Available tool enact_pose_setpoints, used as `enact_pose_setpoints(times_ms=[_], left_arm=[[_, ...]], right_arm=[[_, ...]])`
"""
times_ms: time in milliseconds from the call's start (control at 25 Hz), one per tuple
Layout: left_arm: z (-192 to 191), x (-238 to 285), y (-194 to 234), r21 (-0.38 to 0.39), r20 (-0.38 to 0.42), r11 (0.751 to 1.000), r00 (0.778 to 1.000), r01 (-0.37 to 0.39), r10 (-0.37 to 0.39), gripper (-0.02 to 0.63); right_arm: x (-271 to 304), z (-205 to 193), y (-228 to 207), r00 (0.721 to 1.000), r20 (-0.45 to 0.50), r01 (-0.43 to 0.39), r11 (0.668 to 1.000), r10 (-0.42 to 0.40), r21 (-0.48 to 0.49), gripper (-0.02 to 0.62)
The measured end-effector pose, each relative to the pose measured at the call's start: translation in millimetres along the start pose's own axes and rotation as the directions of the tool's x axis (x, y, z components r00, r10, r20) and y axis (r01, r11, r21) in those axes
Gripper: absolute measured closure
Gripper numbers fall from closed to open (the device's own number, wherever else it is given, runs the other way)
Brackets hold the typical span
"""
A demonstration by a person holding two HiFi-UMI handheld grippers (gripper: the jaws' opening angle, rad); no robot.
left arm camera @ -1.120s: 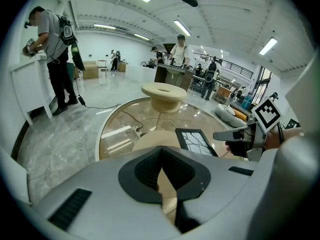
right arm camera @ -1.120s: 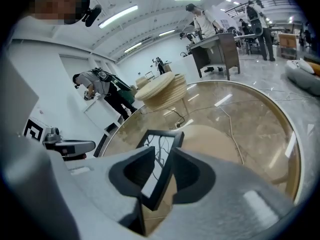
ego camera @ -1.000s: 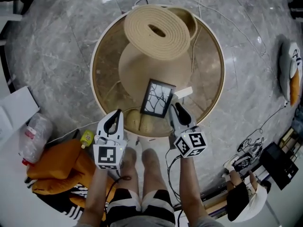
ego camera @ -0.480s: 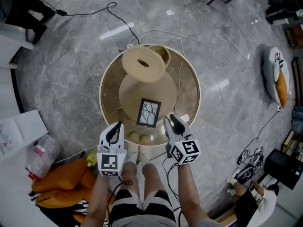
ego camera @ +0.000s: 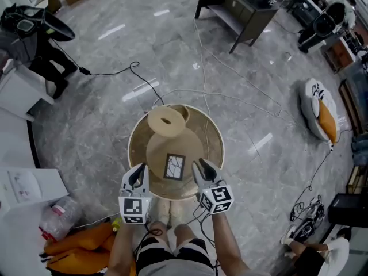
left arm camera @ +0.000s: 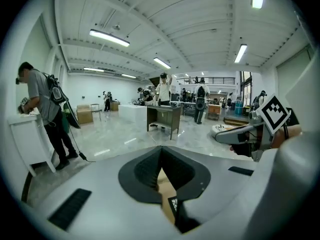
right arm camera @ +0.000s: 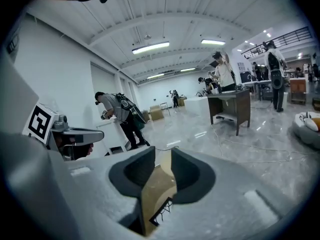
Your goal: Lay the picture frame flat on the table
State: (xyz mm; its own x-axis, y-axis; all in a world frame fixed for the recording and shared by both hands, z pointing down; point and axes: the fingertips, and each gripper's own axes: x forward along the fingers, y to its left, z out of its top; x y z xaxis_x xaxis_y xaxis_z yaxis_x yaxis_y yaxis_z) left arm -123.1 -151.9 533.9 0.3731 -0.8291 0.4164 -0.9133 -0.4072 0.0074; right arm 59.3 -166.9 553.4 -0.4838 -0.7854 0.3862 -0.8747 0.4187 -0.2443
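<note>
The picture frame (ego camera: 174,166) seems to lie face up on the tan mat (ego camera: 156,154) spread over the round counter (ego camera: 133,149), at about 6 o'clock on its top, so the task looks as good as done. Its long axis runs roughly from 12 to 6 o'clock, tipped slightly toward 1. The left gripper (ego camera: 140,169) sits at the frame's 9 o'clock with its jaws together on nothing. The right gripper (ego camera: 197,164), at 3 o'clock, shows a narrow gap and is also empty. Neither touches the frame.

floor (ego camera: 86,125): grey marble | desk (ego camera: 250,9): dark (far side) | ceiling (left arm camera: 200,31): white, tube lights (left arm camera: 109,37)
</note>
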Motion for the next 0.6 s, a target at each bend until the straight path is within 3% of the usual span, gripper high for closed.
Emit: enact_pose_setpoints(times_ms=[280,600], left_arm=[[94.1,-43.1,-24.6,0.055,0.107,0.998,0.994,0.001,-0.007,0.589],[148.2,-99.8,-48.7,0.093,0.169,0.996,0.986,0.002,-0.017,0.589]], right_arm=[[-53.7,90.5,23.7,0.994,0.105,-0.012,0.998,0.019,-0.068,0.497],[-117.6,141.7,51.3,0.984,0.18,0.024,0.99,0.002,-0.14,0.531]])
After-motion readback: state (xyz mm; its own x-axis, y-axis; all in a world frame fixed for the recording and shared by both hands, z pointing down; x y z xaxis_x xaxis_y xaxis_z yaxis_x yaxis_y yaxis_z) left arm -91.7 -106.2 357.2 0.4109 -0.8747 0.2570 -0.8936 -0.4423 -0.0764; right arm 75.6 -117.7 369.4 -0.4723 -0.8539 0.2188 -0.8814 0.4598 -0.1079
